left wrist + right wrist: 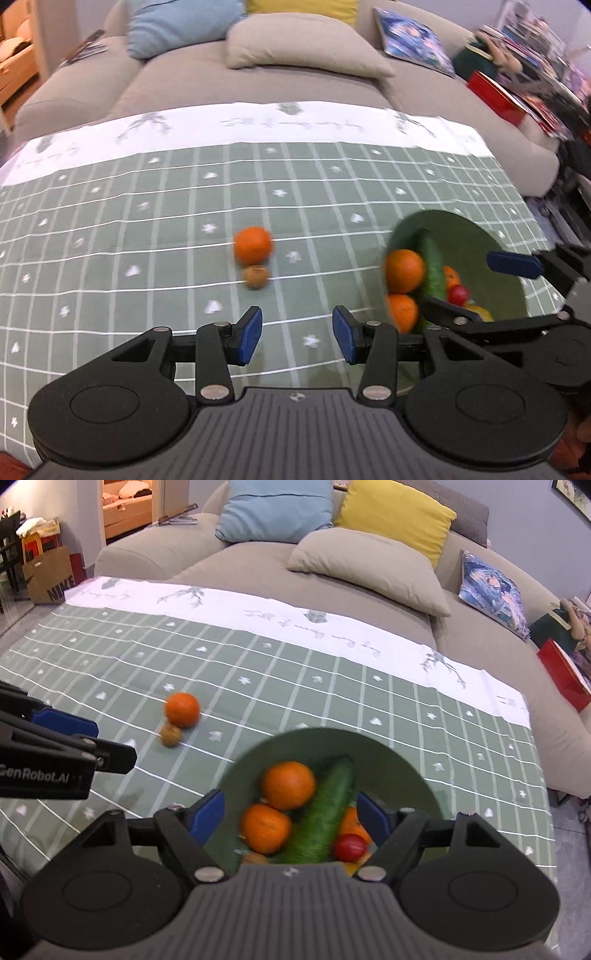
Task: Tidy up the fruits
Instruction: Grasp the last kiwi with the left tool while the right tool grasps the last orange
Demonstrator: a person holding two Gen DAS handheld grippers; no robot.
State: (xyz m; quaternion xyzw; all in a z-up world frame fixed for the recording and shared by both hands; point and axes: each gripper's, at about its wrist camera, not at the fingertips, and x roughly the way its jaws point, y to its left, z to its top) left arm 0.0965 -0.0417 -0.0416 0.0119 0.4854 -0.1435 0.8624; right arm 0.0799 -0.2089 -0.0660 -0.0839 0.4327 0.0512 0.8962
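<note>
the green bowl (399, 771) sits on the checked tablecloth (332, 686) near the table's right side and already holds two oranges (289, 784), a cucumber (325, 812), a small red fruit (350, 847) and some partly hidden pieces under them. the loose orange (253, 246) and a small brown fruit (255, 277) touching its near side lie out on the cloth, well apart from the bowl. the right gripper (291, 818) hovers over the bowl with its jaws spread wide and nothing between the pads, only the pile below. the left gripper (297, 334) stands partly apart and empty, aimed at bare cloth on the near side of the two loose fruits. the step in hand looks like fetching those two. to do it well, the left gripper probably needs to open wider than the orange, come down over it from above and close across its middle so it cannot roll; since the brown fruit leans against it, a grip set across, away from that side, may avoid knocking it off. the bowl is fairly full, so a new fruit likely wants the empty far half. the two grippers are close, the right one's finger showing at the edge of the left view, so a clash is possible. beyond the table are a grey sofa (258, 565), cushions (275, 509) and, far left, a paper bag (50, 576), none in the way.
</note>
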